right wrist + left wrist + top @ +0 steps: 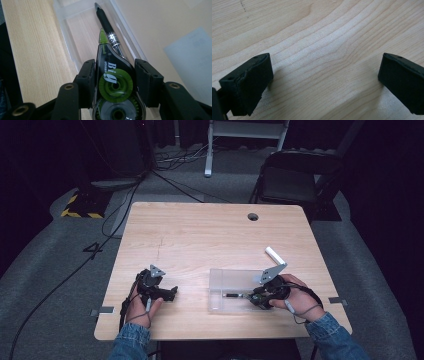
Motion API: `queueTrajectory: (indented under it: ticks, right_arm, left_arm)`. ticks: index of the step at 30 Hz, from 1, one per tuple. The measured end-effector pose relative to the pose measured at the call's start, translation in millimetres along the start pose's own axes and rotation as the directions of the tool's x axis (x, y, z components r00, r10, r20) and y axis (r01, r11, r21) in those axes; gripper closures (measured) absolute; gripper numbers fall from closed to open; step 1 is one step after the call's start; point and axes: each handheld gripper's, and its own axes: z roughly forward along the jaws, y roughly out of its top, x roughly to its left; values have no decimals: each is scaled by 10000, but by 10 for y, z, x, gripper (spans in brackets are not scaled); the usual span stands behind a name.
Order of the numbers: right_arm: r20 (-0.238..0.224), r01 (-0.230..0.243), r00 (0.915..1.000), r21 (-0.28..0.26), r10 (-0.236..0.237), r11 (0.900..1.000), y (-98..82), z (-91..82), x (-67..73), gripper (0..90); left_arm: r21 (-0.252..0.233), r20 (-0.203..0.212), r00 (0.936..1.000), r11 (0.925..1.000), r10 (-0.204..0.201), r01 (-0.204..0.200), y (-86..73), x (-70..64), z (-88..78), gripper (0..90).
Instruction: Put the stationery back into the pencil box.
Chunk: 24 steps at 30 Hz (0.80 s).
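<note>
A black and green correction tape dispenser (113, 78) sits between the pads of my right gripper (115, 71), which is shut on it. Its tip points into a clear plastic case (75, 27) where a black pen (107, 27) lies. From above, my right gripper (254, 296) hovers at the right end of the clear case (225, 279), with the pen (232, 295) along the case's near side. My left gripper (172, 293) rests on the table at the left, open. Bare wood shows between the jaws of the left gripper (324, 82).
A short white cylinder (274, 254) lies on the wooden table (200, 235) just beyond my right hand. A round hole (253, 216) is near the table's far edge. A folding chair (292, 175) stands behind the table. A translucent pale panel (192, 57) lies right of the case.
</note>
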Motion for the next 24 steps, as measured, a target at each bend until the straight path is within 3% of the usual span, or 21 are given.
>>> queueTrajectory:
  ticks: [10, 24]
  right_arm:
    - [-481, -19, 9988, 437, 40, 9990, 4, 46, 61, 528]
    - [-771, 15, 9970, 810, 48, 9967, -15, 78, 73, 525]
  left_arm:
    - [4, -18, 10000, 10000, 26, -26, 0, 1, -1, 1]
    - [8, -22, 10000, 10000, 34, -34, 1, 2, -1, 1]
